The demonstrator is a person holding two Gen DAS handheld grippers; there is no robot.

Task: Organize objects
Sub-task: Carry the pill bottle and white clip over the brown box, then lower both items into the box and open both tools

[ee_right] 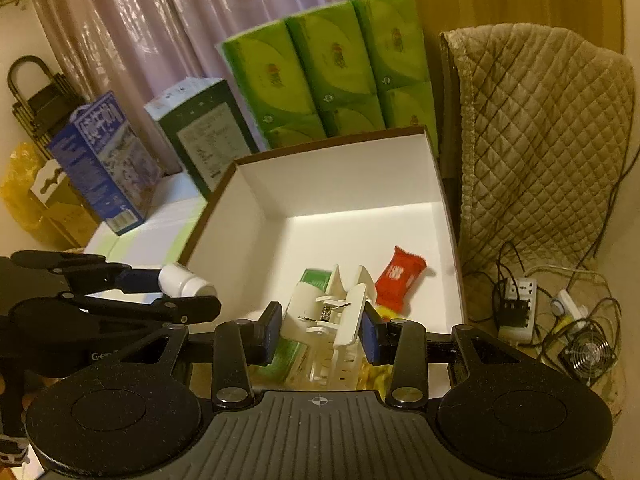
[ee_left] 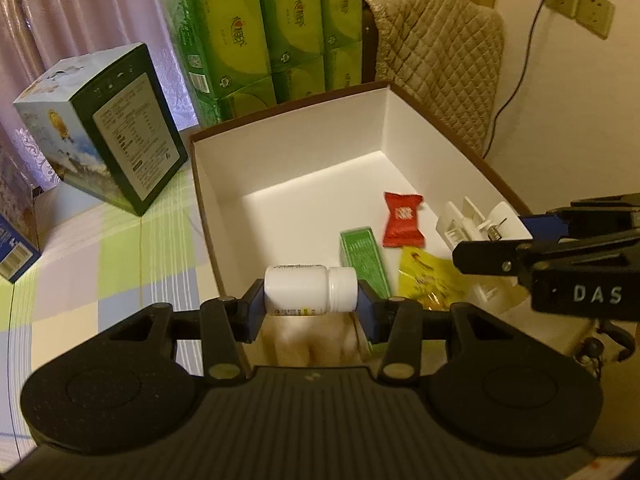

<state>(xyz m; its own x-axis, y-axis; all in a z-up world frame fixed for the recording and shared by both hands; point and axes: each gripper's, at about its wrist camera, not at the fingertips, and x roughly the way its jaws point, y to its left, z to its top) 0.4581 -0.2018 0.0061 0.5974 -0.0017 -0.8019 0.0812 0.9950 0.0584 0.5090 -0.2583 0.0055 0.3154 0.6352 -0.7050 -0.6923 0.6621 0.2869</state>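
Left tool (ee_left: 311, 296) pinches a white bottle (ee_left: 310, 290); only the right view shows the right tool (ee_right: 320, 326) gripping a white clip (ee_right: 332, 312).

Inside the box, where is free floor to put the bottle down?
The box floor is bare along the far wall and left wall. The near right corner is crowded: green pack, red packet, yellow packet, white clip.
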